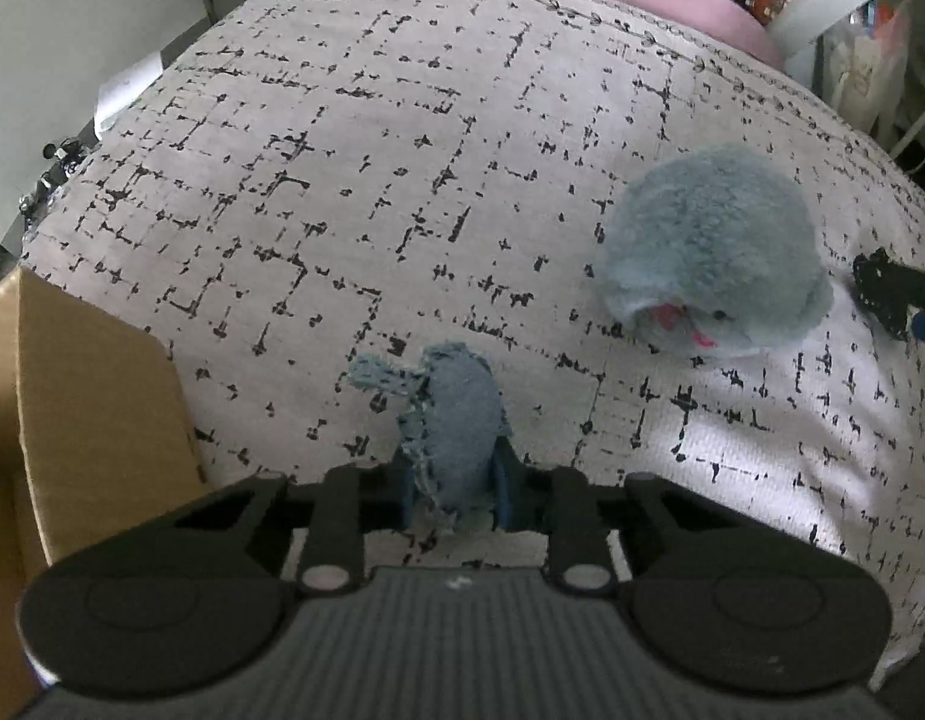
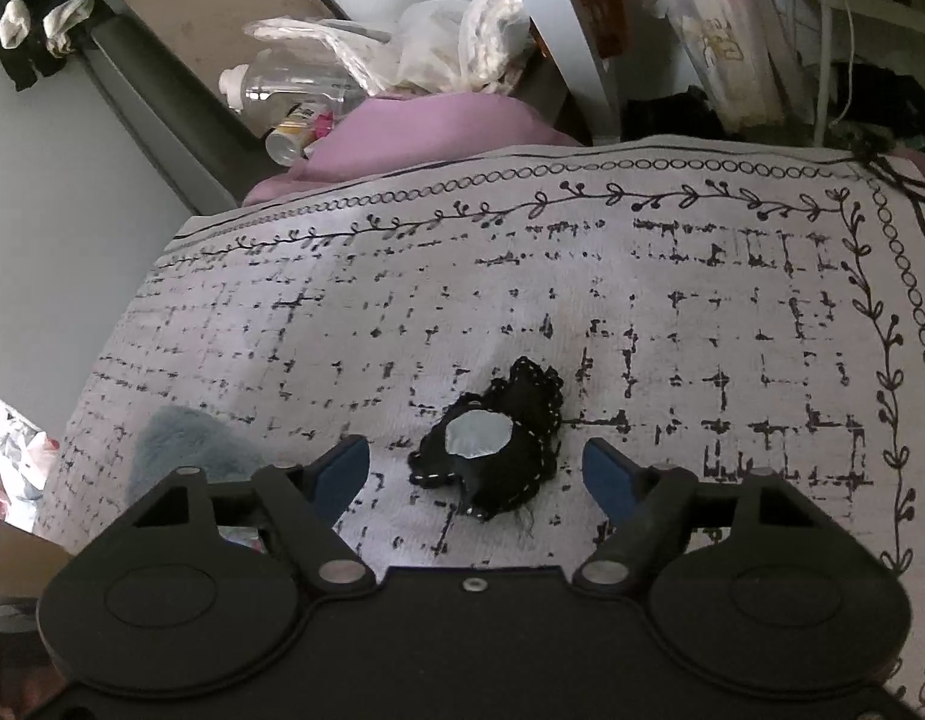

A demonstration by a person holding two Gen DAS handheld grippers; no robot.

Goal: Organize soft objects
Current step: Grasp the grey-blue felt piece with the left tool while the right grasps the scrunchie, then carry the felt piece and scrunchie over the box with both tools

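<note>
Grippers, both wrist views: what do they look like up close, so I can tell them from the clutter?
The left gripper and right gripper match: matte black bodies, two round discs each, silver pivot pins, angular black linkages, blue finger pads. No cables, markings, hands or sleeves show.

I see a bed under a white black-patterned cover (image 1: pixel 402 120); a fluffy grey-blue plush (image 1: pixel 711 252), a denim toy (image 1: pixel 456 414) and a black fabric piece (image 2: pixel 492 444) lie on it.

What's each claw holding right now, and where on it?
Left claw: shut on the frayed blue denim piece, near end. Right claw: open, nothing held.
</note>
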